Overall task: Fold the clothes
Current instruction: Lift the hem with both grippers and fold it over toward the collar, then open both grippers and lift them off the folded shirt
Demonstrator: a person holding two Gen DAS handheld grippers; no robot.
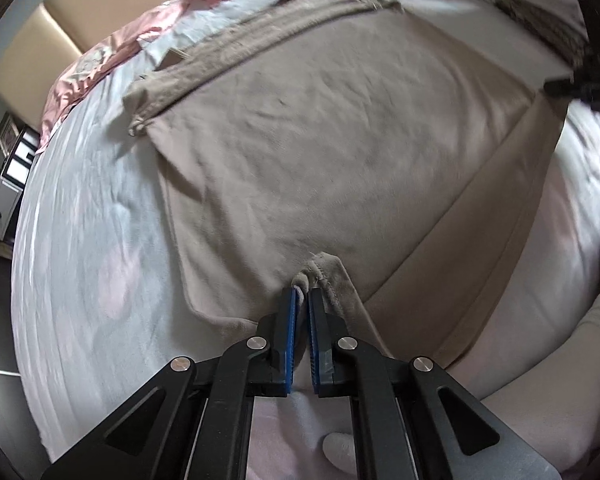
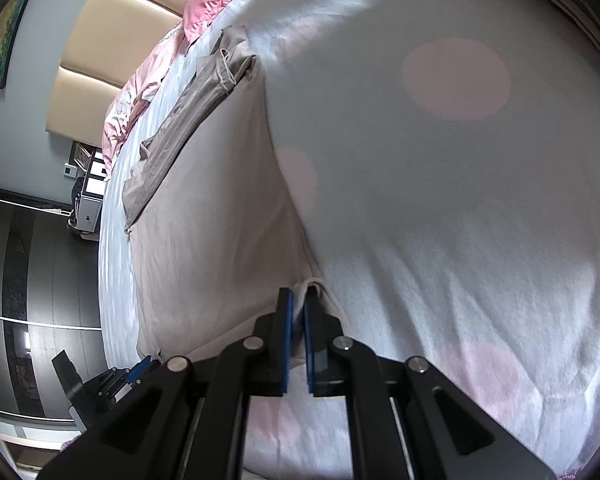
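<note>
Beige garment (image 1: pixel 332 152) spread flat on the white, pink-dotted bedsheet (image 1: pixel 84 240), its folded sleeves gathered along the far edge towards the pink pillows (image 1: pixel 100 60) and padded headboard (image 1: pixel 80 4); left gripper (image 1: pixel 303 294) clamped on a bunched hem of the near edge, blue pads (image 1: pixel 291 320) pressing the cloth; right gripper (image 2: pixel 297 300) likewise pinching a fold at the garment's near corner, where cloth meets bare sheet; the left gripper's blue tips also visible low at the left of the right wrist view.
</note>
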